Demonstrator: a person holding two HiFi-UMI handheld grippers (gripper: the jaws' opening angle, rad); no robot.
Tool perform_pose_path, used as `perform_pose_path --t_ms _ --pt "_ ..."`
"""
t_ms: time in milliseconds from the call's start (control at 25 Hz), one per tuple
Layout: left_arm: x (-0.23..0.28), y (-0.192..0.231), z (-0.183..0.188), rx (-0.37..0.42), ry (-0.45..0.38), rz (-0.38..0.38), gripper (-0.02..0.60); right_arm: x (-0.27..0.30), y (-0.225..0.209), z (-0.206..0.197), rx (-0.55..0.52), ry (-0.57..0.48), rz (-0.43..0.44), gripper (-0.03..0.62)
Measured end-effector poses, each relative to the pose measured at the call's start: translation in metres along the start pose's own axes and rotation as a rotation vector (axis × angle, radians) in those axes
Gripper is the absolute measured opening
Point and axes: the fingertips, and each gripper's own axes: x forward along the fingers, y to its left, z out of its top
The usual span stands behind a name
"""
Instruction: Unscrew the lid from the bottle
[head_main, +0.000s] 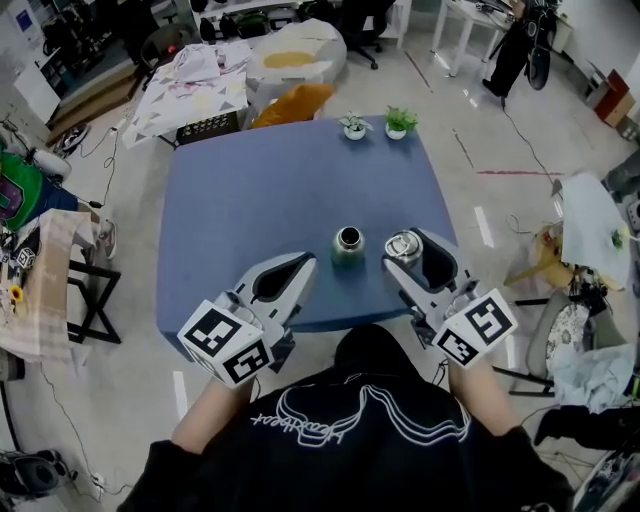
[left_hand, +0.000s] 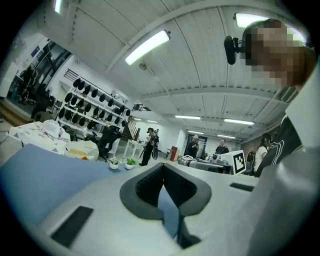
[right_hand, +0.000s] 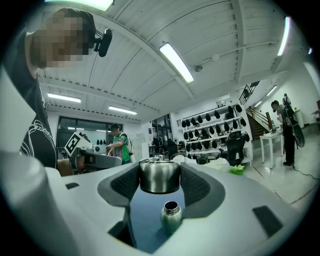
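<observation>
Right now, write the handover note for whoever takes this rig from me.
Left tool: shut, nothing in it, clear of the bottle.
Right tool: clamped on the lid, held beside the bottle, not on it.
Bottle: upright on the blue table, near its front edge, mouth open.
Done: the lid is off.
Left: probably just setting the lid down on the table.

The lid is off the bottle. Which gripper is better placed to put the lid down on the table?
Right, probably. The right gripper holds the lid between its jaws, next to the open bottle; the left gripper is shut and empty.
</observation>
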Motion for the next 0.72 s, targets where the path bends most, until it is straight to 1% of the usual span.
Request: perform_pose_path --t_ms 120,320,560,720 --pt "-0.0039 -0.0009 0.0000 0.016 0.005 0.007 0.005 0.0013 0.0041 0.0014 0.009 -0.009 0.008 0.258" --pt "-0.0077 0.0020 -0.0046 -0.004 0.014 0.022 0.005 -0.0012 0.0055 -0.0014 0.015 -0.003 0.007 0.258" --pt "-0.0082 -0.0012 -0.0049 0.009 0.016 0.021 0.005 -0.0067 0.0070 -0.0065 0.023 0.008 -0.004 0.258" --pt "-0.0078 -0.0023 -0.0075 -0.003 0.020 0.017 0.005 -0.0085 0.0082 -0.0070 0.030 0.009 -0.008 0.258"
